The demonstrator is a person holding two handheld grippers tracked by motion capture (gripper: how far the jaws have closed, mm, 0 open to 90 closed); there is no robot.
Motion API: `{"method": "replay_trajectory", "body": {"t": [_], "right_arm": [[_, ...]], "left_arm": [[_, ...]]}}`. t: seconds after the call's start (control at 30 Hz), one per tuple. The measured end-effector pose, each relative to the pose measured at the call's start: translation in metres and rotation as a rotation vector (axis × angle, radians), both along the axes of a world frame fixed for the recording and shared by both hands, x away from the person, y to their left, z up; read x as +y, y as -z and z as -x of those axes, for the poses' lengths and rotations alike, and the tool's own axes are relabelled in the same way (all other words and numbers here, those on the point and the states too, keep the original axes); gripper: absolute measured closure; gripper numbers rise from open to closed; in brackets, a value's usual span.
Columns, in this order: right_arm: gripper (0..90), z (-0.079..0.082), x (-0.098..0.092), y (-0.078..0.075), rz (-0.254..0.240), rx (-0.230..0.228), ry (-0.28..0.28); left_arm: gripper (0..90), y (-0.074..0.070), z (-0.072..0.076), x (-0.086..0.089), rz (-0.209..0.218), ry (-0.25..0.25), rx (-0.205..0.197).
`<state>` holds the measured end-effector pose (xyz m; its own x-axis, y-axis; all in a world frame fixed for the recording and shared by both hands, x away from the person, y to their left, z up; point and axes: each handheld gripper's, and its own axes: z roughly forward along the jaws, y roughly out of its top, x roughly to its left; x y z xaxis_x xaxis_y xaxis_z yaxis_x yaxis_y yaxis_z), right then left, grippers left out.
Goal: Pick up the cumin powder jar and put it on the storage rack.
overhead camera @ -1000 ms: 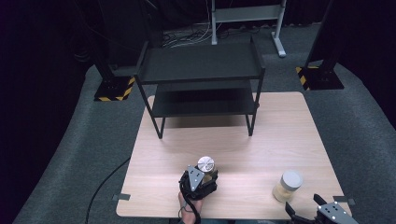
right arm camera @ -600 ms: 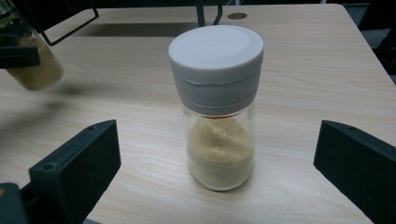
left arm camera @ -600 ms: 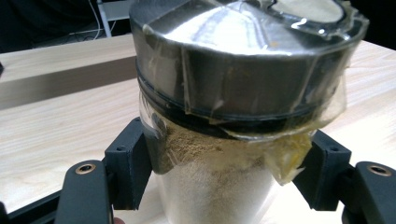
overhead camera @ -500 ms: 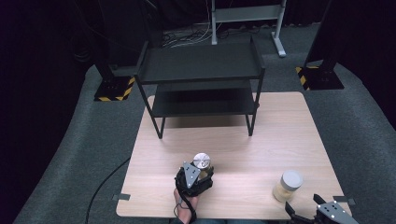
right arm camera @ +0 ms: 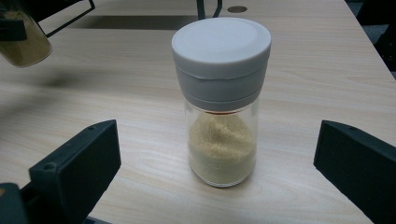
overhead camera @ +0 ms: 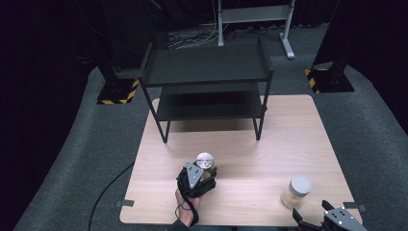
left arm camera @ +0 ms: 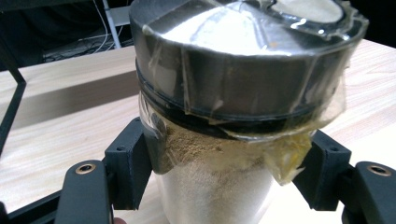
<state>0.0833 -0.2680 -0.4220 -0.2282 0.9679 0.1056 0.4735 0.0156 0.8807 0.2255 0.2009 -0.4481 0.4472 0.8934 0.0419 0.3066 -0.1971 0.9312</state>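
Note:
My left gripper (overhead camera: 198,176) is near the table's front edge, left of centre, and is shut on a glass jar (overhead camera: 205,160) with a shiny metal lid. In the left gripper view both black pads press the jar (left arm camera: 219,186) just below its taped lid; brownish powder fills it. In the right gripper view that jar (right arm camera: 21,44) hangs a little above the wood. My right gripper (overhead camera: 331,222) sits at the front right corner, open. A jar of pale grains with a grey-white cap (right arm camera: 222,107) stands upright on the table between and beyond the right gripper (right arm camera: 219,158) jaws, untouched.
A black two-tier metal rack (overhead camera: 208,79) stands at the back of the wooden table (overhead camera: 288,130), both shelves bare. Dark carpet surrounds the table, with yellow-black striped stand feet (overhead camera: 113,92) at the left and right behind it. A cable (overhead camera: 103,199) trails off the left front edge.
My left gripper and its jar have shifted slightly to the left and a little away from the front edge. The right gripper and the capped jar have kept still.

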Motion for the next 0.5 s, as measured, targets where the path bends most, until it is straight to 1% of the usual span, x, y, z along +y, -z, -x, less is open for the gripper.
{"method": "replay_trajectory", "body": {"t": [0.03, 0.07, 0.17, 0.27, 0.33, 0.5], "right_arm": [[0.0, -0.002, -0.002, -0.002, 0.002, 0.008, -0.004], [0.0, -0.002, -0.003, -0.002, 0.0, 0.011, -0.006], [0.0, 0.001, -0.006, -0.002, -0.006, 0.007, 0.009], [0.0, 0.002, -0.006, -0.003, -0.001, 0.002, 0.015], [0.0, 0.003, -0.007, -0.003, -0.008, 0.0, 0.017], [0.0, 0.002, -0.009, -0.004, -0.015, 0.006, 0.016]], "left_arm": [[30.0, -0.001, -0.001, 0.0, 0.011, -0.006, 0.001], [30.0, -0.002, -0.001, 0.0, 0.012, -0.009, -0.002], [30.0, -0.003, -0.003, 0.0, 0.007, -0.003, -0.009], [30.0, -0.004, -0.006, 0.0, 0.004, 0.0, -0.004], [30.0, -0.007, -0.01, 0.0, 0.006, 0.006, 0.004], [30.0, -0.012, -0.014, 0.0, -0.004, 0.014, -0.005]]}}
